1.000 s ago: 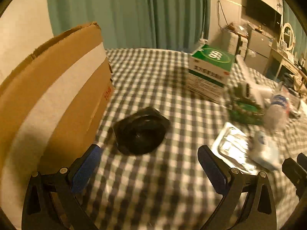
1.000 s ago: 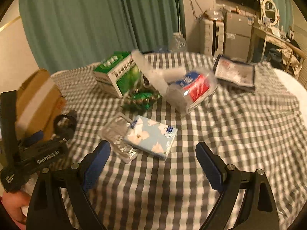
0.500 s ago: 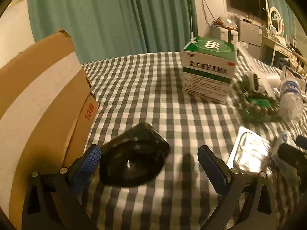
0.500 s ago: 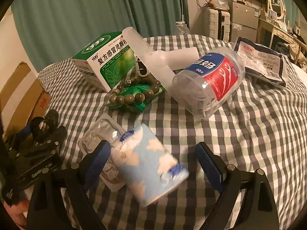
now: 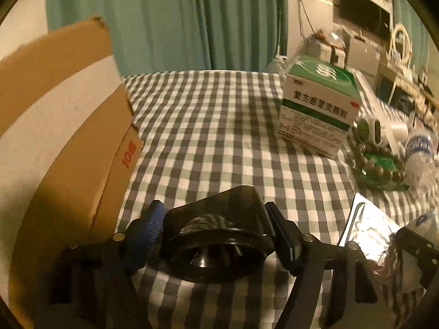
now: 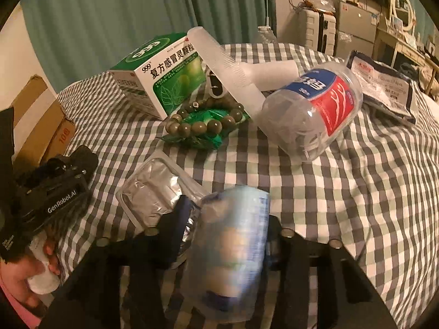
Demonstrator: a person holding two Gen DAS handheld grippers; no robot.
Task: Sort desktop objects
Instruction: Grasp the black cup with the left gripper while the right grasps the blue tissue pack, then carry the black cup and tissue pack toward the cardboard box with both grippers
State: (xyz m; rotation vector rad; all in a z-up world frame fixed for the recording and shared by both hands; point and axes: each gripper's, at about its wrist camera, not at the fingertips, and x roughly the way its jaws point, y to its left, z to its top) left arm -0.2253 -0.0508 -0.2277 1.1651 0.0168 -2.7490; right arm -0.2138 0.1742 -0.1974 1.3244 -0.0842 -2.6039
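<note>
Both grippers have dropped onto their targets since a second ago. The left gripper (image 5: 214, 233) jaws are closing around the dark plastic cap (image 5: 219, 235) on the checked worktop (image 5: 219, 137). The right gripper (image 6: 227, 235) jaws are closing on the blue tissue pack (image 6: 233, 246), beside the foil blister pack (image 6: 151, 194).

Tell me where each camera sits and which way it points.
Left wrist: on the left gripper, angled down at the checked table; its fingers are closing around a black ashtray.
Right wrist: on the right gripper, angled down; its fingers are closing on a tissue pack; a hand shows lower left.
Shared: green medicine box, bead bracelet, cardboard box.
</note>
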